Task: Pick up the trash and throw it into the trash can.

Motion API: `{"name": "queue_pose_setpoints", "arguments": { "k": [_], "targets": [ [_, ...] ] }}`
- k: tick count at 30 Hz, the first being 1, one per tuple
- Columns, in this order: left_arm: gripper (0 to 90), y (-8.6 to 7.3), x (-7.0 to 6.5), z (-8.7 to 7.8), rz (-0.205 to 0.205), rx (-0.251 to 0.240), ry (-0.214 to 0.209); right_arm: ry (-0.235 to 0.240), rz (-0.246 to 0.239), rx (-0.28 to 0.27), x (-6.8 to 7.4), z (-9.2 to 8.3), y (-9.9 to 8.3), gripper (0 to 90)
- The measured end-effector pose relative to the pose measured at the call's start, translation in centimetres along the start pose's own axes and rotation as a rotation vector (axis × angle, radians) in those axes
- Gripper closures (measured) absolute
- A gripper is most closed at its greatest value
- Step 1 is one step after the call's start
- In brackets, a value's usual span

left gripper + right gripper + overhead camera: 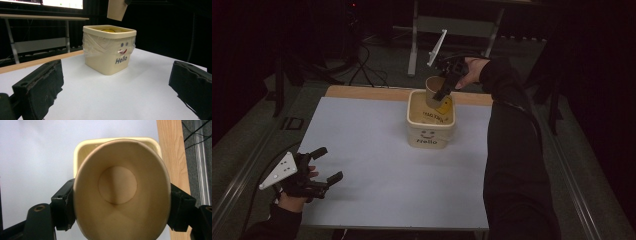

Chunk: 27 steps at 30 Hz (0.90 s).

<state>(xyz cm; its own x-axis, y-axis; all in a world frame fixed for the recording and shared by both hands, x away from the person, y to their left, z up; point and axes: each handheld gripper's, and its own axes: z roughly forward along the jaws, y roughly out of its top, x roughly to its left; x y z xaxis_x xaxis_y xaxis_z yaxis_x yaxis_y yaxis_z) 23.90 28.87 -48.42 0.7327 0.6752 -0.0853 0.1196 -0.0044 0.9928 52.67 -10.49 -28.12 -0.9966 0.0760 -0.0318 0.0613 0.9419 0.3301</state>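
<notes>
right gripper (444,95): clamped on paper cup (433,91), squeezed oval | cup: hanging just above far rim of cream bin (430,134), mouth up (bin straight below) | left gripper (323,163): jaws apart, empty, near-left, well apart from bin

The paper cup (122,192) hides most of the tub (82,147); its lower rim runs off the frame's bottom edge.
</notes>
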Motion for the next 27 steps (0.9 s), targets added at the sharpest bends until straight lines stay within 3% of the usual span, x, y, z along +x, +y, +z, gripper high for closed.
{"name": "queue_pose_setpoints", "arguments": {
  "k": [6, 11, 27],
  "targets": [
    [0.7, -0.04, 0.04, -0.05, -0.003, -0.002, 0.001, -0.006, 0.015, 0.006, -0.45, -0.1, 0.11, 23.1],
    [0.7, -0.04, 0.06, -0.07, -0.003, -0.004, 0.003, 0.02, 0.045, -0.01, -0.71, -0.18, 0.23, 10.3],
    [0.7, 0.03, 0.01, 0.07, 0.005, -0.002, -0.003, -0.022, 0.057, -0.016, -0.19, -0.86, 0.25, 10.1]
  ]
}}
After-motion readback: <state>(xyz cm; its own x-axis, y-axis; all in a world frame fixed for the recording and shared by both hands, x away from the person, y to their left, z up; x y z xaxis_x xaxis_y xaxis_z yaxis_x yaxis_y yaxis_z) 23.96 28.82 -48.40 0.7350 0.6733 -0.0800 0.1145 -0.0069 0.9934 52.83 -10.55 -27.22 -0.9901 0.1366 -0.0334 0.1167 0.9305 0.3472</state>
